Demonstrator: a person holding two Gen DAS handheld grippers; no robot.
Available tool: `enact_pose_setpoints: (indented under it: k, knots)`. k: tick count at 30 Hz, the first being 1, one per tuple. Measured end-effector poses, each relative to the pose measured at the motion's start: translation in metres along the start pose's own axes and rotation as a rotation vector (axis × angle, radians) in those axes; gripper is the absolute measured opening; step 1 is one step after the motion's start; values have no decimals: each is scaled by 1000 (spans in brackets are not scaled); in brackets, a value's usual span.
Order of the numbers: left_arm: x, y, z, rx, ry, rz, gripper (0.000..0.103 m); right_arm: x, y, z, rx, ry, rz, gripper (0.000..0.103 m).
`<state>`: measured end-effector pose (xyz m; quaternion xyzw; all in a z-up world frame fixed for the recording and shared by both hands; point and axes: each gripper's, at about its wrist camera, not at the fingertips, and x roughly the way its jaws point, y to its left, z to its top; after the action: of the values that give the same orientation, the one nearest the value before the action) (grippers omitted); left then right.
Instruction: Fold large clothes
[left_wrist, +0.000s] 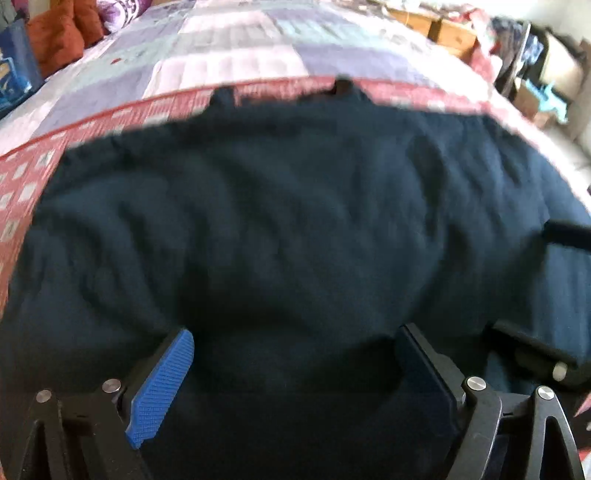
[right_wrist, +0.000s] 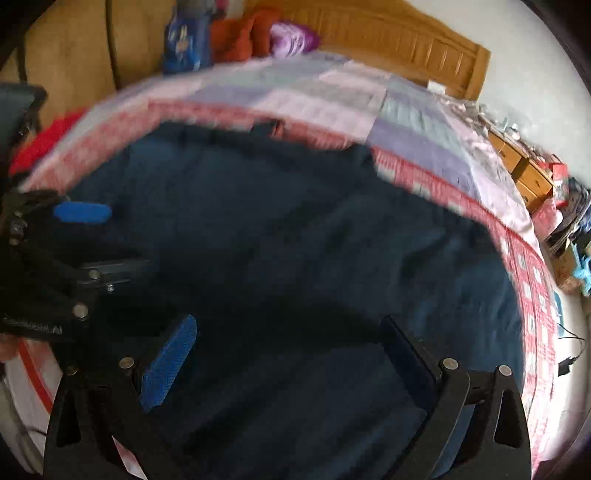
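Large dark navy fabric garment (left_wrist: 280, 229) spread flat on patchwork quilt (left_wrist: 229, 55), left gripper (left_wrist: 291, 384) and right gripper (right_wrist: 291, 365) both spread wide above it, nothing pinched.

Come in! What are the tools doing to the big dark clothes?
Left tool open, empty. Right tool open, empty. Dark navy garment spread on patchwork quilt. Nothing blocking.

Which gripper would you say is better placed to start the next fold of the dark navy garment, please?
Neither clearly: left gripper and right gripper both hover open over the dark navy garment, side by side. The right sits slightly nearer its right edge.
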<state>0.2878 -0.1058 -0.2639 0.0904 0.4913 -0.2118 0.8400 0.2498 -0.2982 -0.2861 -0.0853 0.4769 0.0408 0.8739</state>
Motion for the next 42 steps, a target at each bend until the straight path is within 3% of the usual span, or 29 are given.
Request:
enact_pose_setpoints:
  k: [2,4,7,10,16,18,24,30,34,39,42]
  knots:
    - [-1,14,-8,-12,-16,17,95,-2,-31,-23,45,-12,-33,102]
    - [3,42,-10,-28,-14,78,99,-3,-67,-41,84,-3,-119,102]
    - [3,82,-18,-91,7,150,103,-9,-133,-70,247,22,-110,103]
    - [3,124,-24,-152,29,202,103,-14,-183,-87,336,62,-194,103]
    - [-17,167,-33,-239,62,369,99,-51,-202,-113,316,138,-352,102]
    - [-29,169,-39,-278,68,374,98,-68,-199,-116,324,135,-359,102]
    - [-107,102,-71,-227,48,327,98,-151,-130,-112,318,67,-259,102]
    - [-209,20,-107,-209,74,191,99,-243,-34,-110,398,97,-102,102]
    - [-279,-9,-126,-169,80,184,99,-299,31,-112,452,152,-31,102]
    - [-349,-31,-142,-109,94,183,100,-357,97,-112,454,224,-9,103]
    - [-385,-41,-148,-77,79,201,101,-400,125,-112,436,198,6,102]
